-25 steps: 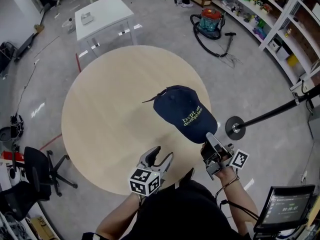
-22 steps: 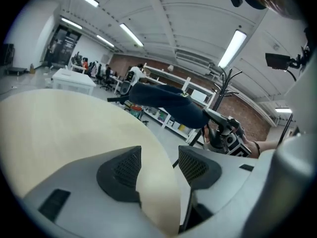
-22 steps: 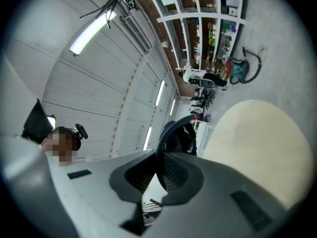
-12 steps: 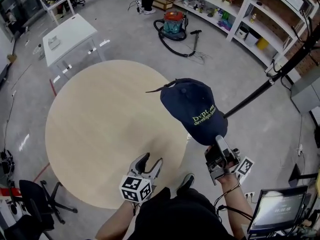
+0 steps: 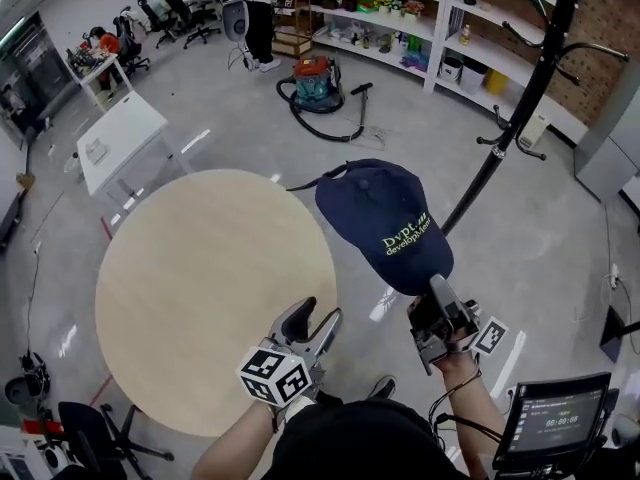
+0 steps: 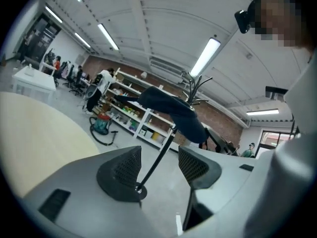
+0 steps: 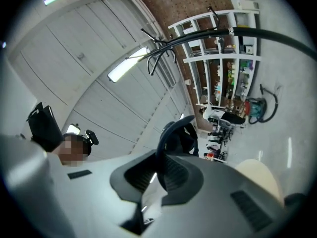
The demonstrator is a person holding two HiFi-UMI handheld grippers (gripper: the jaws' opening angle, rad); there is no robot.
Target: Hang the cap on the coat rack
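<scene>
A navy cap [image 5: 385,223] with yellow-green lettering hangs in the air beside the round table's right edge. My right gripper [image 5: 438,290] is shut on its brim from below. In the right gripper view the thin dark brim [image 7: 166,140] stands clamped between the pads. The black coat rack [image 5: 520,78] rises behind the cap to the upper right, its hooks [image 5: 522,36] spread near the top. My left gripper [image 5: 318,318] is open and holds nothing, left of the cap. In the left gripper view the cap [image 6: 171,110] and the rack's pole [image 6: 157,157] show between its fingers [image 6: 124,166].
The round wooden table [image 5: 200,288] fills the left. A red vacuum cleaner [image 5: 312,76] with its hose lies on the floor behind. Shelving [image 5: 400,23] lines the back wall, a white table [image 5: 115,138] stands far left, and a monitor [image 5: 555,428] sits at lower right.
Both grippers have risen and swung right, carrying the cap off the table towards the rack. The rack's upper pole and hooks have come into view.
</scene>
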